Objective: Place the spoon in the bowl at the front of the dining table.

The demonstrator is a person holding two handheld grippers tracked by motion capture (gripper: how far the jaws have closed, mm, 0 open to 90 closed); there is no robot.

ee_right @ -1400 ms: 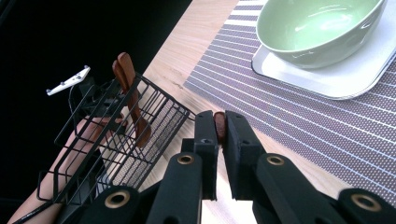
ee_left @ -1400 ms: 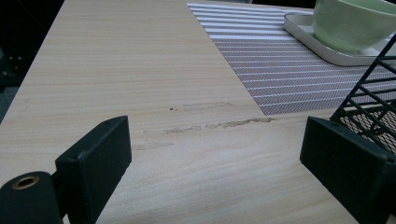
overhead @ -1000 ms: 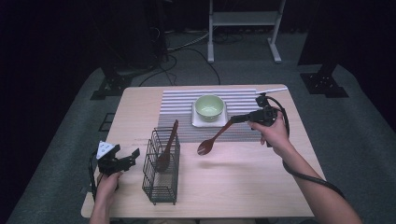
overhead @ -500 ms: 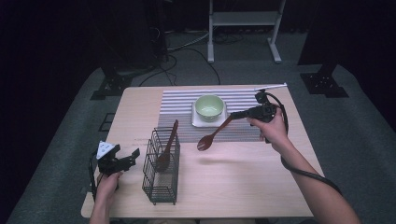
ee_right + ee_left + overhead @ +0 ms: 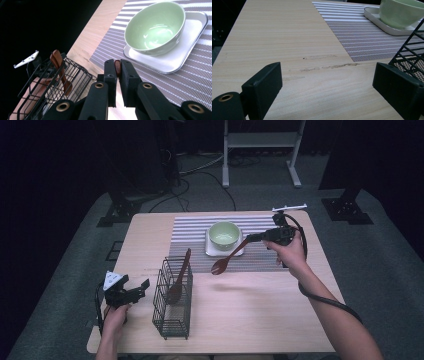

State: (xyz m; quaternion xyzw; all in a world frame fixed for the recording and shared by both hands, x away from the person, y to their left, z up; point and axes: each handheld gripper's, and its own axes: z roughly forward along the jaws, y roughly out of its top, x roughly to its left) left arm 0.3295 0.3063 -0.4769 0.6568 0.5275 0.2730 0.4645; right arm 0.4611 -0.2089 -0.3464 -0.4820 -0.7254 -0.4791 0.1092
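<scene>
The right gripper point(image 5: 251, 238) was held above the striped mat point(image 5: 192, 231), near the far right corner of the table point(image 5: 150, 227), its jaws clamped tight on the handle of a brown wooden spoon point(image 5: 227, 258). The spoon hung off the table, slanting down from the jaws, its bowl over the near edge of the mat just in front of the white tray point(image 5: 209, 251). In the right gripper view the handle's end point(image 5: 117, 68) showed as a reddish-brown sliver pinched between the two black jaws. On the tray sat a pale green bowl point(image 5: 224, 235), upright, well in from the table's far edge.

The left gripper point(image 5: 139, 289) rested near the near left corner of the table, held low in the person's left hand point(image 5: 114, 317), its jaws spread wide with nothing between them but bare wood. Just beside it stood a black wire basket point(image 5: 172, 322), upright, with a second wooden spoon point(image 5: 178, 279) leaning inside, its handle sticking up over the basket's far rim
</scene>
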